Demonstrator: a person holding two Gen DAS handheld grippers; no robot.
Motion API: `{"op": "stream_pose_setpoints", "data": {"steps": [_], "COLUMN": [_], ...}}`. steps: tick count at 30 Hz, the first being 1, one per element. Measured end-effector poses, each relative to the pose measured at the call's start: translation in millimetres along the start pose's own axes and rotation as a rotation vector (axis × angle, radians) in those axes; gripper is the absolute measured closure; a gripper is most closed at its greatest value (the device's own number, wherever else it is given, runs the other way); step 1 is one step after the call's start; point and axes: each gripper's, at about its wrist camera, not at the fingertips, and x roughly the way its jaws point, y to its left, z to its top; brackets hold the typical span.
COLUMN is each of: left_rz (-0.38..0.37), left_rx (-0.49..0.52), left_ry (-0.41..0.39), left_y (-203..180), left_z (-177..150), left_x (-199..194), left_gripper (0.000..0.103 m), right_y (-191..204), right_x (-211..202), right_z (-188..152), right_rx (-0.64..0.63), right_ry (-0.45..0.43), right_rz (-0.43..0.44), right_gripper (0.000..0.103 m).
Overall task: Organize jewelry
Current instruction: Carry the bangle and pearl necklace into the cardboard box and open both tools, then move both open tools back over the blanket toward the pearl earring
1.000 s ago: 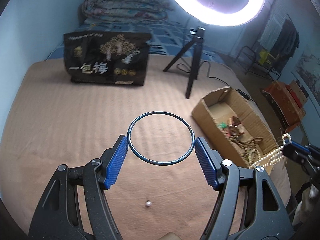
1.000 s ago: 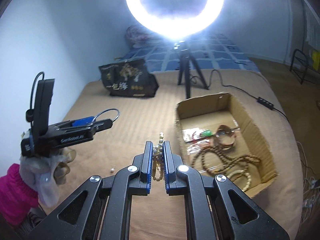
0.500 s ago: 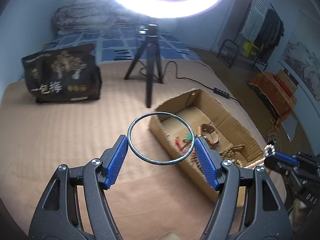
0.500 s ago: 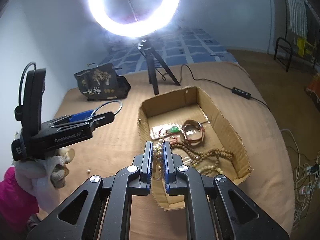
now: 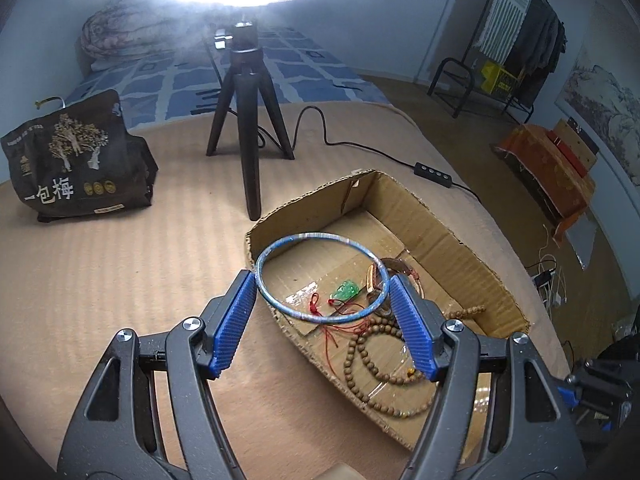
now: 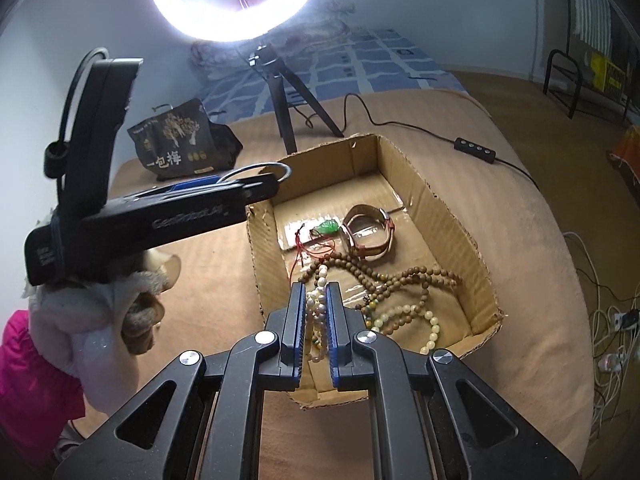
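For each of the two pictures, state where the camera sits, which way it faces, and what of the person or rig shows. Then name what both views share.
Left wrist: rides the left gripper, looking along blue fingers holding a bangle over the cardboard box.
Right wrist: rides the right gripper, clamping a pearl strand above the box; gloved left hand shows.
Shared: box, tripod, black bag.

Blue bangle and pearl strand above jewelry-filled cardboard box

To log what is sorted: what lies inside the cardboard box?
Inside the cardboard box: a watch, a green pendant, brown bead strands and pale beads. The right hand-held gripper covers the near corner.
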Motion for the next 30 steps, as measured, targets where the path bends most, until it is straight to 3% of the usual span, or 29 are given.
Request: {"op": "stream_pose_setpoints", "data": {"steps": [12,14,15,16,30], "left_rz": [0.011,0.015,0.013,0.012,0.033], "left_rx": [0.018,0.013,0.008,0.006,-0.009], "left_ry": [0.026,0.031,0.033,0.033,-0.003], "left_y": [-7.0,-6.1,-4.7,-4.1,13.4], "left_z": [5.2,4.8,4.8,4.7,-2.7], "left_x": [9.6,10.1,10.0,9.7,-26.8], "left_gripper": [0.033,0.033,0.033,0.033,0.033], "right_y": [7.0,7.4,8.1,9.0,30.5], "right_x": [4.2,5.7,5.8,5.6,-3.9], "right_z": [0.5,0.4,0.2,0.2,0.8], "right_rx": [-0.024,-0.021,-0.021,-0.022,-0.068], "right_ry": [0.022,0.032,0.032,0.027,0.001], "right_rz": [-0.01,-0.022,-0.024,-0.028,-0.044], "right_gripper": [0.094,0.077,0.062,0.054,0.053]}}
